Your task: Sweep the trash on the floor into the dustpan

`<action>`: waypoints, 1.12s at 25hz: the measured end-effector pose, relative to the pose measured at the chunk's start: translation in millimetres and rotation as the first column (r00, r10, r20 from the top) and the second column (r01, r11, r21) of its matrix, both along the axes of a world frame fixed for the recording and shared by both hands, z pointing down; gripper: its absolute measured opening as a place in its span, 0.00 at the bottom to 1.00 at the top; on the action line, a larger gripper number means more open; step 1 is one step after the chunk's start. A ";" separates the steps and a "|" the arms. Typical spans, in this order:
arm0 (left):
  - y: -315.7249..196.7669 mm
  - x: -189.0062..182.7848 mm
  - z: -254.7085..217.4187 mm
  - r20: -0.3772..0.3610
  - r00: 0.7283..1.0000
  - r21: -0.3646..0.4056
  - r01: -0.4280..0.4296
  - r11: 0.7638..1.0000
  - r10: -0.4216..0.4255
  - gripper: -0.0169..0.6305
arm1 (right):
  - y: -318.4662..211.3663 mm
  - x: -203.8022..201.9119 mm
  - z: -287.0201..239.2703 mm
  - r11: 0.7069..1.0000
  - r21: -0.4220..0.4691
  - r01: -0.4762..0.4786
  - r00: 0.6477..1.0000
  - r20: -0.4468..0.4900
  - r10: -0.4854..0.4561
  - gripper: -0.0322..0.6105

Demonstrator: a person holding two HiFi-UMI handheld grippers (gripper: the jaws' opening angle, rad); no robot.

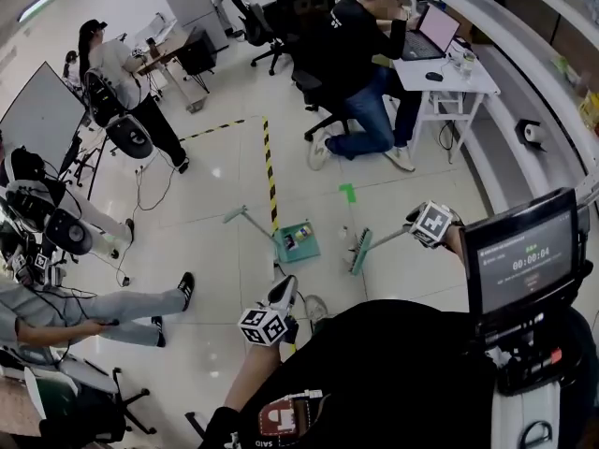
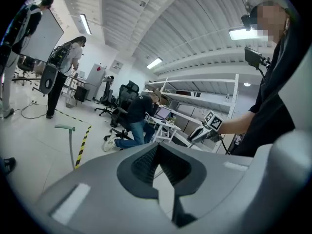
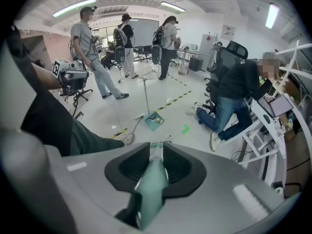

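On the floor (image 1: 225, 195), teal plastic dustpan (image 1: 298, 241) sits just left of green long-handled broom (image 1: 360, 251) clamped in right tool (image 3: 156, 152); left tool (image 2: 158, 155) closed, empty.

- Black short-sleeved top (image 1: 393, 372).
- Left gripper (image 2: 157, 172) and right gripper (image 3: 155, 167): grey moulded shells, dark ribbed jaws.
- Each gripper carries a white cube (image 1: 264, 326) with black square markers.

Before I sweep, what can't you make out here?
- Head view: the contents of the teal plastic long-handled dustpan are too small to identify, as is any loose floor trash.
- Right gripper view: the body of the right hand-held gripper hides the green plastic broom's bristle head.
- Left gripper view: the body of the left hand-held gripper hides the dustpan's pan; only its handle top shows.
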State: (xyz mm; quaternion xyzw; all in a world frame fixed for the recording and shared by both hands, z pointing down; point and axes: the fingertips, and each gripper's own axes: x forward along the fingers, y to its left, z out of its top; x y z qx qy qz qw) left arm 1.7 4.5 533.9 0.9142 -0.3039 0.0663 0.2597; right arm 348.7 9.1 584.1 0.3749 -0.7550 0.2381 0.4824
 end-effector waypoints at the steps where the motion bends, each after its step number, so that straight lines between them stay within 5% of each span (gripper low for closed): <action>1: -17.6 -4.9 7.4 -0.009 1.000 -0.006 -0.011 1.000 0.011 0.02 | -13.6 -5.3 0.9 1.000 -0.012 -0.002 1.000 -0.008 0.002 0.18; 10: -155.2 -64.6 35.4 -0.051 0.992 -0.037 -0.122 0.992 0.120 0.02 | -139.3 -52.2 4.0 0.993 -0.101 -0.058 0.993 -0.112 0.047 0.18; 18: -188.1 -93.1 76.9 -0.002 1.000 -0.152 -0.027 0.988 0.027 0.02 | -221.7 -48.6 57.7 0.978 -0.188 0.092 0.971 -0.200 -0.130 0.18; 28: -219.5 -63.3 85.5 0.094 0.987 -0.131 0.142 0.981 -0.130 0.02 | -299.1 -23.5 124.8 0.918 -0.241 0.315 0.912 -0.192 -0.363 0.18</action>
